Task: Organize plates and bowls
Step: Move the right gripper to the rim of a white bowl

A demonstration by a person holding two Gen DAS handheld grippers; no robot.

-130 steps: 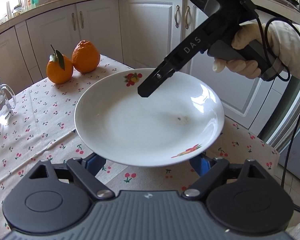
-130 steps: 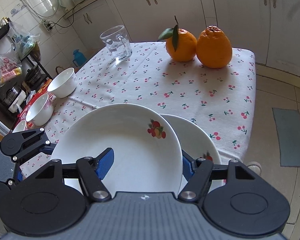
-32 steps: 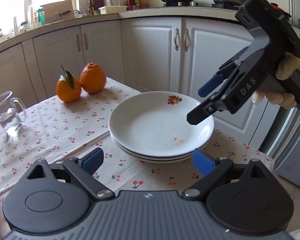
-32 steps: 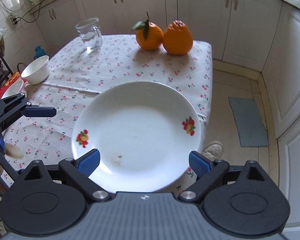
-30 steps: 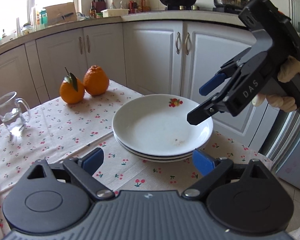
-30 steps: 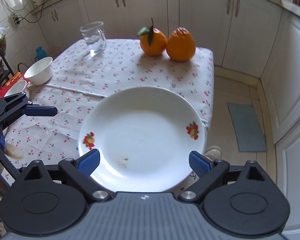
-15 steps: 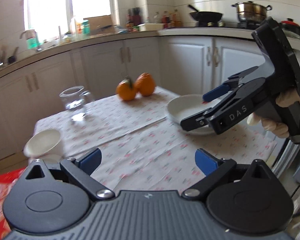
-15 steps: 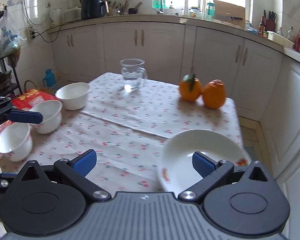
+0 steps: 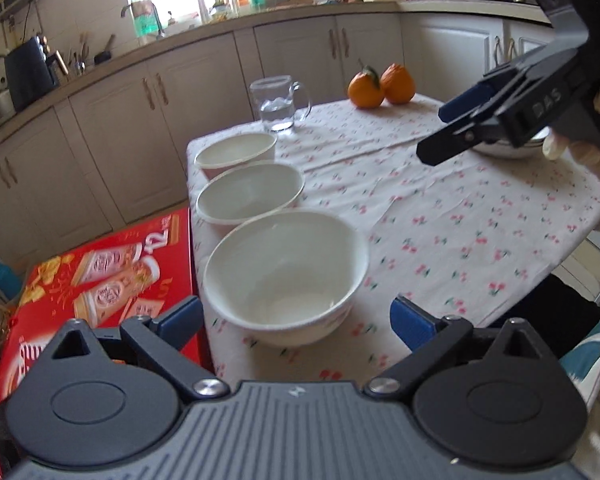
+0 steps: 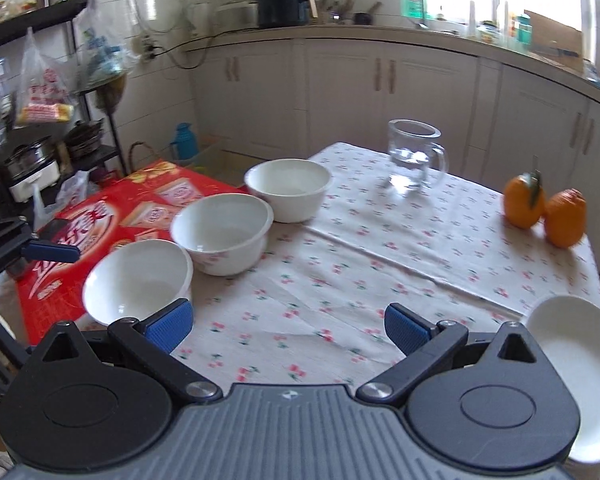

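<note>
Now that the plates are sitting stacked and released, both views are swinging onto three bowls. Left claw and right claw are gaping, empty; bowls are coming next.

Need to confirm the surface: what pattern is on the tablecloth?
White tablecloth with small red cherry prints; clearest in the left wrist view.

The right tongs hide most of the plate stack; beside the nearest bowl, the red box is partly covered.
</note>
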